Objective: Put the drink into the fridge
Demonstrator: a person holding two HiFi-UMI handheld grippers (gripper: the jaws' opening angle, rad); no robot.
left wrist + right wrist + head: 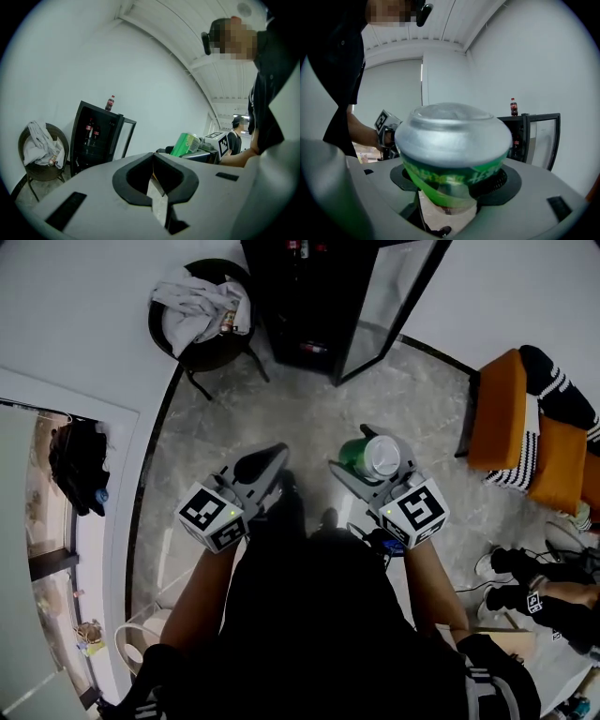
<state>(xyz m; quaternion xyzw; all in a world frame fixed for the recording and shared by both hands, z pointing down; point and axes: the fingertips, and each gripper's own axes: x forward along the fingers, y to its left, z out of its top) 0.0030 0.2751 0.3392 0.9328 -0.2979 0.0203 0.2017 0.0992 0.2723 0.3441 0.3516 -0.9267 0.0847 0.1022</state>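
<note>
A green drink can (370,457) with a silver end sits between the jaws of my right gripper (366,460), which is shut on it; in the right gripper view the can (454,150) fills the middle. My left gripper (265,463) is shut with nothing between its jaws, held level beside the right one. From the left gripper view the can (185,143) shows off to the right. The black fridge (323,296) stands ahead with its glass door (398,292) swung open. Cola bottles stand inside the fridge (91,136), and one bottle (110,102) stands on its top.
A round dark chair (208,320) with crumpled cloth stands left of the fridge. An orange seat (525,442) with striped fabric is at the right. Another person's legs and shoes (525,582) lie at the lower right. A wall and doorway (66,474) run along the left.
</note>
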